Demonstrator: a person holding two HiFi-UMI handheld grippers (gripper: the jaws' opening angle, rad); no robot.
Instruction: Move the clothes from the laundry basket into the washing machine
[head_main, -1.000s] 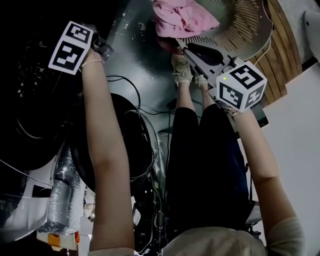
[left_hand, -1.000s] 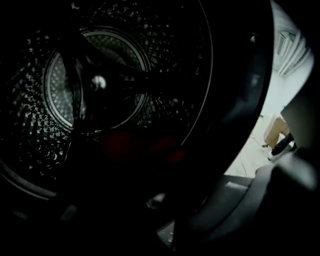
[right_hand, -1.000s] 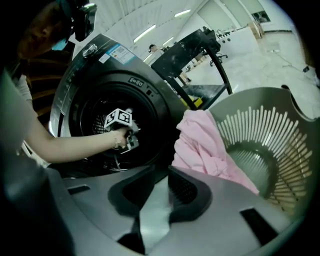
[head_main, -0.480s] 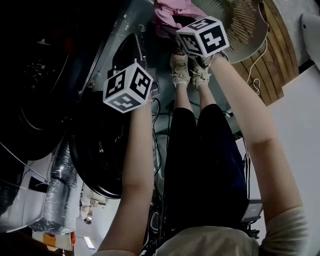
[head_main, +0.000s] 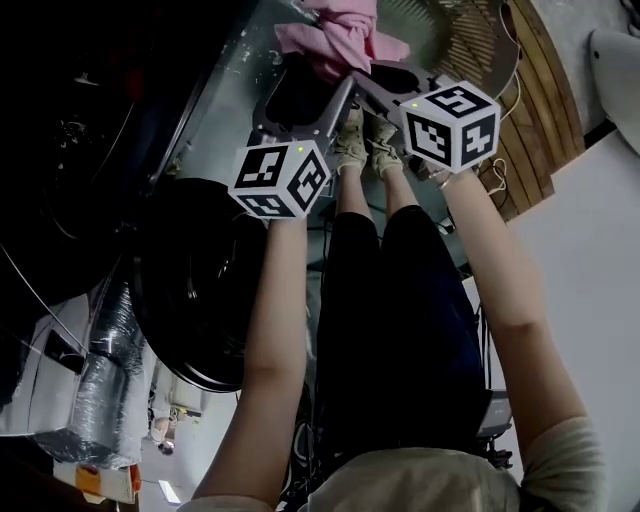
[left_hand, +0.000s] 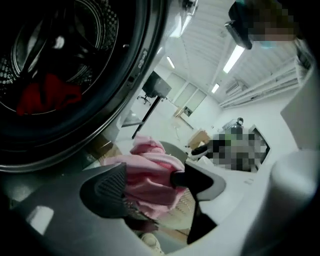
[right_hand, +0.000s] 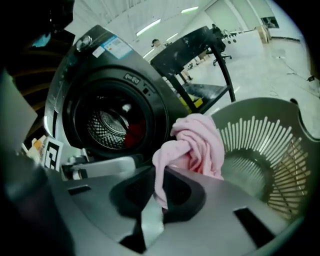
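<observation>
A pink garment (head_main: 340, 38) hangs bunched over the grey slatted laundry basket (head_main: 478, 45). My right gripper (right_hand: 157, 192) is closing, and its pads pinch a fold of the pink garment (right_hand: 192, 145). In the head view the right gripper (head_main: 365, 75) sits at the cloth's lower edge. My left gripper (left_hand: 150, 187) is opening, and the pink garment (left_hand: 150, 172) bulges between its spread jaws without being pressed. The left gripper (head_main: 310, 92) is just left of the right one. A red garment (left_hand: 47, 97) lies inside the washing machine drum (right_hand: 112, 125).
The washer's round door (head_main: 205, 290) hangs open at the lower left, with a foil hose (head_main: 105, 370) beside it. The person's shoes (head_main: 365, 140) stand just below the grippers. A black-legged table (right_hand: 200, 55) stands behind the basket (right_hand: 260, 145).
My left gripper swung right from the dark washer side to the pink garment and opened. My right gripper reached into the basket, then drew back with the garment pinched.
</observation>
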